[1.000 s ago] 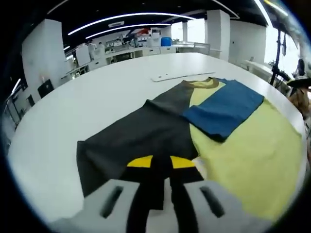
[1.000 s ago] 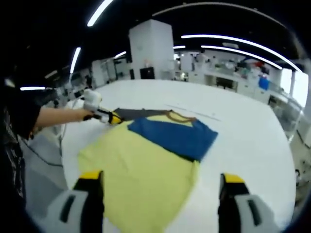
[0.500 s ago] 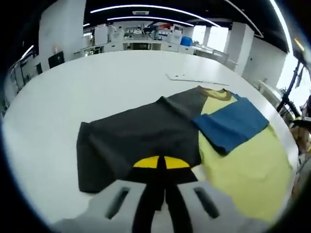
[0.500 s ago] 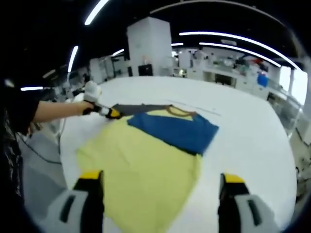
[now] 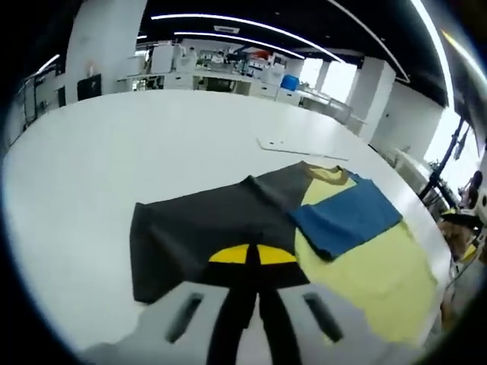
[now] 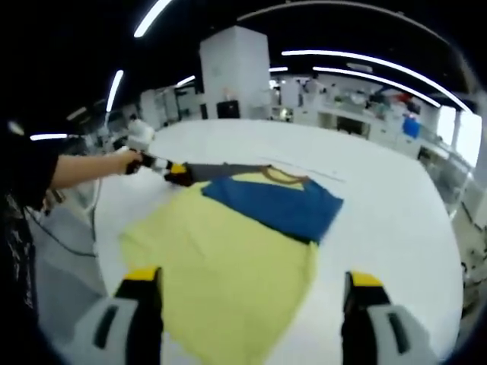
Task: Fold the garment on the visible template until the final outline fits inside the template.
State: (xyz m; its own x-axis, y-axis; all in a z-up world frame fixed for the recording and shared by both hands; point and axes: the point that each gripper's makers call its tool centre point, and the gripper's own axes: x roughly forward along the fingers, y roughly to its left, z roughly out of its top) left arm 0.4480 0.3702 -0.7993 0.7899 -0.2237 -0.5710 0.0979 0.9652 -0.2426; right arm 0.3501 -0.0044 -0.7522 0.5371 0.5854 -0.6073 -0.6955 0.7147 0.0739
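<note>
Garment [image 5: 251,228] [image 6: 228,258] flat on white table: yellow body, dark sleeve toward 9 o'clock, blue sleeve folded across chest.

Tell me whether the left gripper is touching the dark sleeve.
Touching. In the left gripper view the left gripper has its jaws shut, its yellow tips pinching the edge of the dark sleeve.

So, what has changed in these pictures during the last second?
The left tool, shut on the dark sleeve, has drawn it a little further out from the yellow body; in the right gripper view it moved slightly outward along the sleeve's edge. Nothing was taken hold of or let go. The blue sleeve stays folded across the chest, and the right tool stays open above the hem.
</note>
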